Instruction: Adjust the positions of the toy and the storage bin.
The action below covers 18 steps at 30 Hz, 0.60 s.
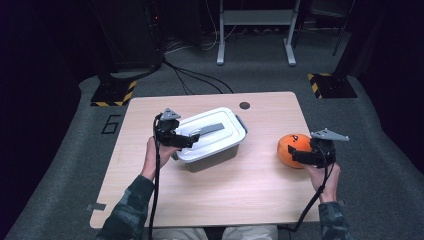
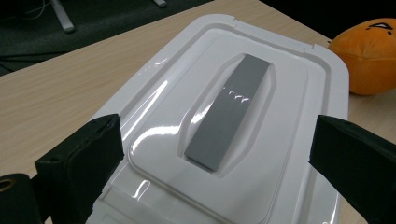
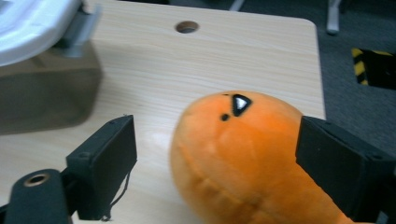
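On the left half of the tabletop [image 1: 210, 195] sits one white lidded box [image 1: 212, 134], its long axis running from near-left to far-right across the wood. A single grey handle strip [image 2: 229, 112] lies sunk in the lid along that same axis, and a grey latch [image 1: 242, 123] sticks out at the far-right end. The left tool [image 1: 186, 138] hangs over the box's near-left end; in the left gripper view its jaws stand wide apart on either side of the lid, pressing on nothing. One round hole [image 1: 244, 105] marks the tabletop's far edge behind the box. To the right, well apart from the box, lies one orange plush toy [image 1: 292, 149] with black face marks on top. The right tool [image 1: 301, 156] is at it: the jaws stand apart, the toy between them, the right jaw just beside its flank.
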Each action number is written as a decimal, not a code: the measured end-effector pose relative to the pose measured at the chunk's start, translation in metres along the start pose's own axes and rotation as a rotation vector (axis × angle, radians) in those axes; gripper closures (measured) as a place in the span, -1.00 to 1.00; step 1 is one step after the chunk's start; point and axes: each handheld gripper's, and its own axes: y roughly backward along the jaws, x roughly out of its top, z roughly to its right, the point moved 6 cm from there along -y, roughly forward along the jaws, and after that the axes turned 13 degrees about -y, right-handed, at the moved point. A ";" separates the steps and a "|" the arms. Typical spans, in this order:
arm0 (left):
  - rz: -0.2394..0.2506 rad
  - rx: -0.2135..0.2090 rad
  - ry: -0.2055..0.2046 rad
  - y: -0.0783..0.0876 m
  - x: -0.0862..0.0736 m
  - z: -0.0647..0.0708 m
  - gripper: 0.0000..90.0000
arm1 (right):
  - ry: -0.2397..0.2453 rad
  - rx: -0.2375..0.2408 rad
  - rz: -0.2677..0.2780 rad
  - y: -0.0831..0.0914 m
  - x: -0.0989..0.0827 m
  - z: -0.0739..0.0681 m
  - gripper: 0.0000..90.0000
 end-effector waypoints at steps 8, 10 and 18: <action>-0.031 -0.024 -0.074 -0.019 0.011 0.003 -0.81 | 0.060 0.120 -0.003 0.013 -0.039 -0.032 -0.78; -0.032 -0.039 -0.081 -0.025 0.013 0.005 -0.76 | 0.058 0.134 -0.016 0.012 -0.046 -0.034 -0.77; -0.069 -0.060 -0.137 -0.046 0.015 0.007 -0.57 | 0.048 0.160 -0.130 -0.013 -0.107 -0.023 -0.73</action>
